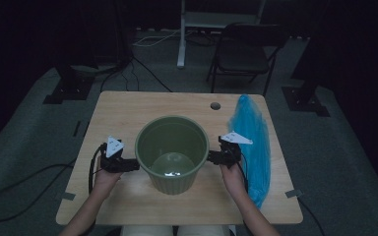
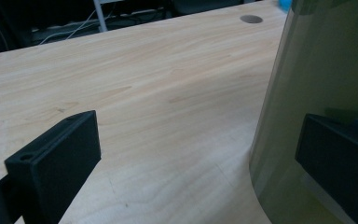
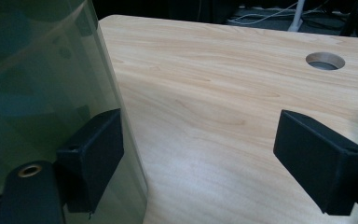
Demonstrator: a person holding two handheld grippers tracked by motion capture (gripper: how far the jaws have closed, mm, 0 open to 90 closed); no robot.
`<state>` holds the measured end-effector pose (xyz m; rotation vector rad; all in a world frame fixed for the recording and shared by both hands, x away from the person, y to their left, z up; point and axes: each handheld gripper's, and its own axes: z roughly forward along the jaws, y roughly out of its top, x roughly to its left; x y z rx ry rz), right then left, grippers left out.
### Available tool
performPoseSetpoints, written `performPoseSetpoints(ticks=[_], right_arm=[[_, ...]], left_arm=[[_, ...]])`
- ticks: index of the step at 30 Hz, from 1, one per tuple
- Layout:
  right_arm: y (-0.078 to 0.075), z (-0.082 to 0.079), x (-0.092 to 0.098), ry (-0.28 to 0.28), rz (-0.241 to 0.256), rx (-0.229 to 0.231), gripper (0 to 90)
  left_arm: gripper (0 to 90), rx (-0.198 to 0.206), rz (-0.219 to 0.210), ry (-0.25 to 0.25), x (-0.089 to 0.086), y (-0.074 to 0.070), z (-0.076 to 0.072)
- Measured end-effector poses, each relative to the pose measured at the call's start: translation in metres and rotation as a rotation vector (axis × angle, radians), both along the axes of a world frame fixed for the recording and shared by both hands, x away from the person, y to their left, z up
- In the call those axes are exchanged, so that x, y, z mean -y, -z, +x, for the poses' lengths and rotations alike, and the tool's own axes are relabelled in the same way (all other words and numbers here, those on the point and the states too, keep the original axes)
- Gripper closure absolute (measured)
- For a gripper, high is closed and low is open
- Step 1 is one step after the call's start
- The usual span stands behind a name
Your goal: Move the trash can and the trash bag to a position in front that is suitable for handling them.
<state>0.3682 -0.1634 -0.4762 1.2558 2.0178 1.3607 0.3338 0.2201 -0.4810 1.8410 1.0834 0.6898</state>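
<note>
A green plastic bucket (image 1: 172,153) stood upright near the middle of the wooden tabletop (image 1: 128,110), its mouth open to the high view. The left hand-held gripper (image 1: 130,165) sat just beside the bucket's left wall, and the right hand-held gripper (image 1: 212,158) sat just beside its right wall, so the bucket lay between the two.

In the left gripper view, the left hand-held gripper (image 2: 205,158) had its jaws wide apart; one jaw lay against the bucket (image 2: 326,74) wall and the other stood free over bare tabletop (image 2: 158,84). In the right gripper view, the right hand-held gripper (image 3: 223,158) was likewise spread, one jaw against the bucket (image 3: 42,74) and the other out over the tabletop (image 3: 214,93).

A crumpled blue plastic bag (image 1: 252,137) lay along the tabletop's right edge, just beyond the right hand-held gripper. A round cable hole (image 1: 215,105) sat near the far edge.
</note>
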Motion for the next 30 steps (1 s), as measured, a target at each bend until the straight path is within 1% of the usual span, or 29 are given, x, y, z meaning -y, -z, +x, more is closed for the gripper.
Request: performPoseSetpoints(ticks=[4, 7, 9, 12, 14, 16, 17, 18, 19, 20, 21, 22, 23, 26, 28, 30], right_arm=[[0.001, -0.012, 0.001, -0.021, 0.005, -0.002, 15.2], [0.001, -0.019, 0.001, -0.028, -0.007, 0.024, 15.2], [0.001, -0.022, 0.002, -0.032, -0.001, 0.014, 15.2], [0.001, -0.028, 0.005, -0.034, 0.001, 0.016, 15.2], [0.003, -0.031, 0.006, -0.033, 0.005, 0.028, 15.0], [0.004, -0.032, 0.008, -0.032, 0.015, 0.027, 14.6], [0.004, -0.032, 0.009, -0.032, 0.015, 0.026, 12.6], [0.003, -0.032, 0.011, -0.037, 0.018, 0.027, 12.2], [0.003, -0.031, 0.014, -0.031, 0.020, 0.031, 12.2], [0.003, -0.031, 0.014, -0.031, 0.020, 0.031, 12.2], [0.002, -0.030, 0.018, -0.017, 0.015, 0.036, 12.2], [-0.002, -0.025, 0.033, 0.036, 0.007, 0.046, 12.2], [-0.003, -0.022, 0.042, 0.068, 0.008, 0.048, 12.2], [-0.005, -0.008, 0.076, 0.181, 0.026, 0.011, 12.3], [-0.005, 0.002, 0.099, 0.259, 0.020, -0.026, 12.3], [-0.003, 0.012, 0.120, 0.308, 0.019, -0.044, 12.3]], left_arm=[[0.4, 0.012, 0.009, 0.006, -0.001, 0.000, -0.012], [0.4, 0.005, 0.008, 0.019, -0.001, -0.001, -0.018], [0.4, 0.008, 0.013, 0.025, 0.000, -0.001, -0.022], [0.5, 0.011, 0.003, 0.047, 0.001, 0.000, -0.029], [0.4, 0.014, 0.001, 0.054, 0.001, 0.001, -0.033], [0.4, 0.028, 0.004, 0.062, 0.002, 0.001, -0.036], [0.4, 0.048, 0.003, 0.067, 0.002, 0.002, -0.038], [0.4, 0.057, 0.000, 0.070, 0.002, 0.002, -0.038], [0.3, 0.062, -0.011, 0.073, 0.000, 0.003, -0.039], [0.3, 0.062, -0.011, 0.073, 0.000, 0.003, -0.039], [0.3, 0.076, -0.036, 0.067, -0.006, 0.006, -0.040], [0.3, 0.074, -0.044, 0.055, -0.008, 0.009, -0.040], [0.4, 0.071, -0.045, 0.047, -0.011, 0.012, -0.040], [0.4, 0.049, -0.047, 0.039, -0.020, 0.023, -0.042], [0.4, 0.039, -0.055, 0.044, -0.023, 0.030, -0.044], [0.4, 0.034, -0.072, 0.052, -0.027, 0.036, -0.045]])
